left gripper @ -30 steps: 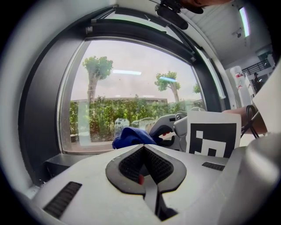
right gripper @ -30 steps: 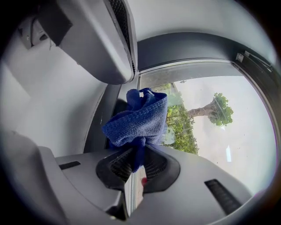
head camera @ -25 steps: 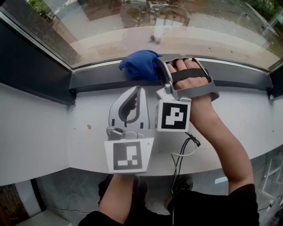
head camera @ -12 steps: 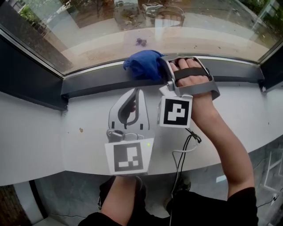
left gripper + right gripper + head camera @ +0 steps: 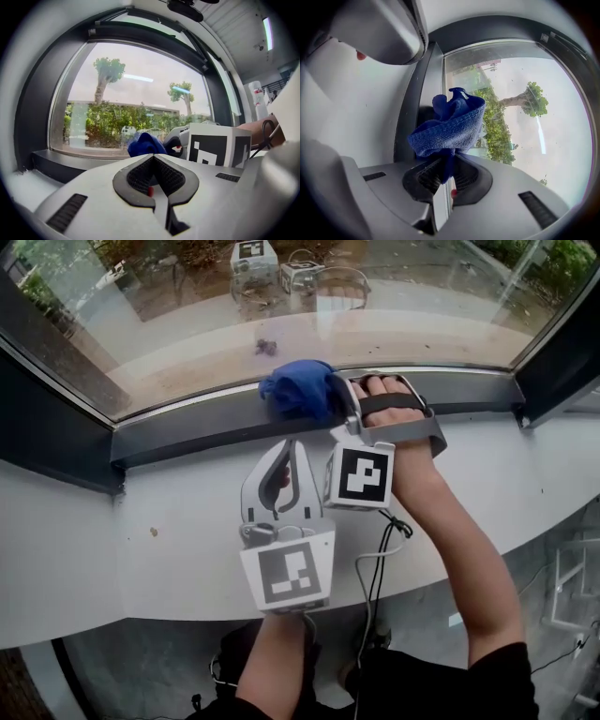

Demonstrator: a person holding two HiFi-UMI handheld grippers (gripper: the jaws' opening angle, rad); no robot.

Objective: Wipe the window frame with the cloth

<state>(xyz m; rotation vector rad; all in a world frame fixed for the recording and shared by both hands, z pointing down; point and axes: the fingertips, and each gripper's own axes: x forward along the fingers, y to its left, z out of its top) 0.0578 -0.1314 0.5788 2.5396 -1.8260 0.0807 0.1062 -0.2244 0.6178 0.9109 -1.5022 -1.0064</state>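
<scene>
The cloth (image 5: 298, 390), a blue wad, is pinched by one fold in the right gripper (image 5: 336, 401), whose jaws are clamped on it. It is pressed onto the window frame (image 5: 187, 437), on the dark lower rail (image 5: 469, 395), about midway along the rail's visible run and just under the glass (image 5: 169, 324). The left gripper (image 5: 286, 454) is held over the white sill (image 5: 159, 521), on the room side of the rail and close beside the right gripper. Its jaws are closed together with nothing between them.

Only a small fold appears to be gripped, and most of the wad bulges ahead of the jaws. If it is dragged hard along the rail, it could be pulled free by friction or rolled under, so that bare gripper metal is scraped on the frame or knocked against the glass. A stroke to the left could be fouled by the left gripper, since little space is left between the two. The cable (image 5: 375, 563) hanging over the sill's front edge could be snagged.

The rail is narrow, bounded by the glass above and the sill below. Along it, a long open run is offered leftward to the frame's left upright (image 5: 42, 427), and a shorter one rightward to the corner at the right upright (image 5: 553, 352).
</scene>
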